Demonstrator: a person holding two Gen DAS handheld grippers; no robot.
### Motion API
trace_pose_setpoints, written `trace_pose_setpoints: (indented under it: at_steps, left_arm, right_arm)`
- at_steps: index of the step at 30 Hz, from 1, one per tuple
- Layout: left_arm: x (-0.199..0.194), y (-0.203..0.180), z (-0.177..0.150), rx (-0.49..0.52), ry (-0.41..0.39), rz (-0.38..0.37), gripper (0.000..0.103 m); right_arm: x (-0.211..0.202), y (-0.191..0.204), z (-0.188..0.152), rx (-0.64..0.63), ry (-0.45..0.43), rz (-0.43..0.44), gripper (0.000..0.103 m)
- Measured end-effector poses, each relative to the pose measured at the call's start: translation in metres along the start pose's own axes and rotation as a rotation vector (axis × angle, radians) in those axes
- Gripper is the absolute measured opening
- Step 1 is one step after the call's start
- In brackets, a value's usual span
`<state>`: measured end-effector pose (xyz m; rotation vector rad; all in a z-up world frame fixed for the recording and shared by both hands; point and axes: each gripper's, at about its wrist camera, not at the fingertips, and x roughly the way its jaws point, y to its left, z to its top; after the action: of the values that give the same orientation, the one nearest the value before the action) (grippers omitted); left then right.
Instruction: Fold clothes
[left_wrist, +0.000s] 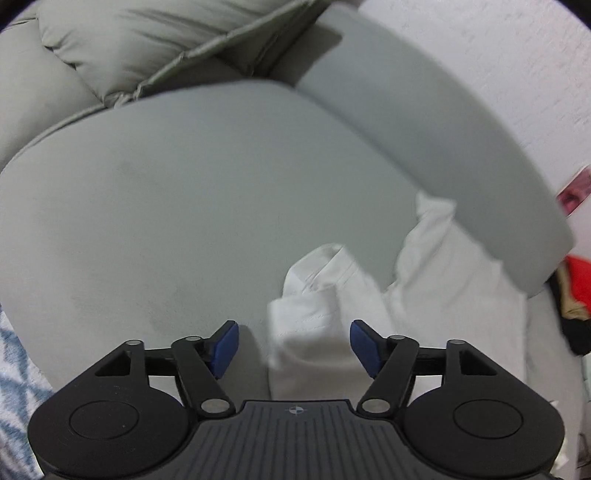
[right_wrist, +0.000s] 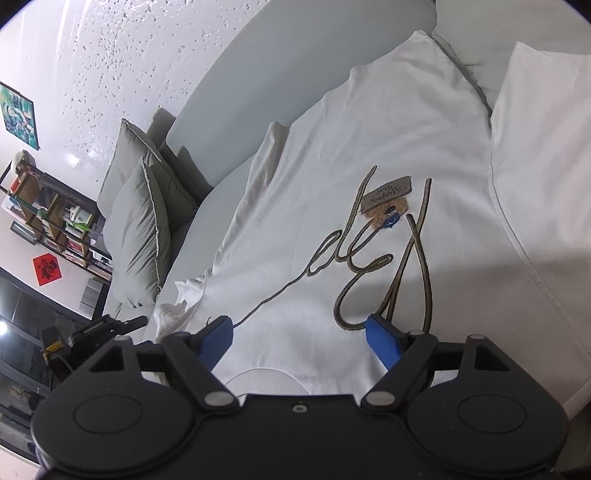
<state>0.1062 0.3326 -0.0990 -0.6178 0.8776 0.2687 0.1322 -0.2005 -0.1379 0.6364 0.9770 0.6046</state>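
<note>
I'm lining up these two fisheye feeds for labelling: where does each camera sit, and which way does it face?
Left wrist: on the left gripper, looking down along its open blue pads at a bunched sleeve of the white T-shirt on the grey sofa; only the gripper shows.
Right wrist: on the right gripper, open, facing along the T-shirt's embroidered front toward cushions and a shelf; only the grippers show.
Shared: the same T-shirt and sofa.

White shirt (right_wrist: 332, 192) with olive-gold script lettering (right_wrist: 373, 258) ahead of the blue-padded right tool (right_wrist: 299, 341); grey sofa (left_wrist: 184, 206), grey cushions (right_wrist: 140, 229) beyond to its left.
</note>
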Motion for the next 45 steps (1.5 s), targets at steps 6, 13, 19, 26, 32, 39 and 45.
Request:
trace_pose_setpoints:
  at_steps: [6,13,19,26,32,39,45]
  left_arm:
    - [0.016,0.014,0.005,-0.086,0.011,-0.001,0.002]
    - [-0.021,-0.011,-0.011,0.107,-0.204,0.295,0.009]
    - [-0.028,0.027,-0.012,-0.107,-0.041,0.14,0.039]
    - [-0.023,0.045,-0.037,-0.295,0.108,-0.158,0.046]
    - [-0.008,0.033,-0.044,-0.327,0.137,-0.242,0.05]
    - [-0.004,0.045,-0.04,-0.422,0.092,-0.335,0.038]
    - [-0.018,0.054,-0.034,-0.508,-0.085,-0.27,0.027]
  right_arm:
    - [0.0,-0.003,0.0,0.016,-0.002,0.013,0.078]
    - [0.0,-0.002,0.0,0.009,-0.003,0.009,0.078]
    - [0.0,-0.001,-0.001,0.013,-0.004,0.012,0.078]
    - [0.001,-0.002,0.001,0.013,-0.001,0.012,0.079]
    - [0.001,-0.003,0.001,0.01,-0.001,0.013,0.079]
    - [0.001,-0.004,0.0,0.007,-0.001,0.015,0.079]
    - [0.001,-0.004,0.001,0.008,-0.002,0.016,0.079]
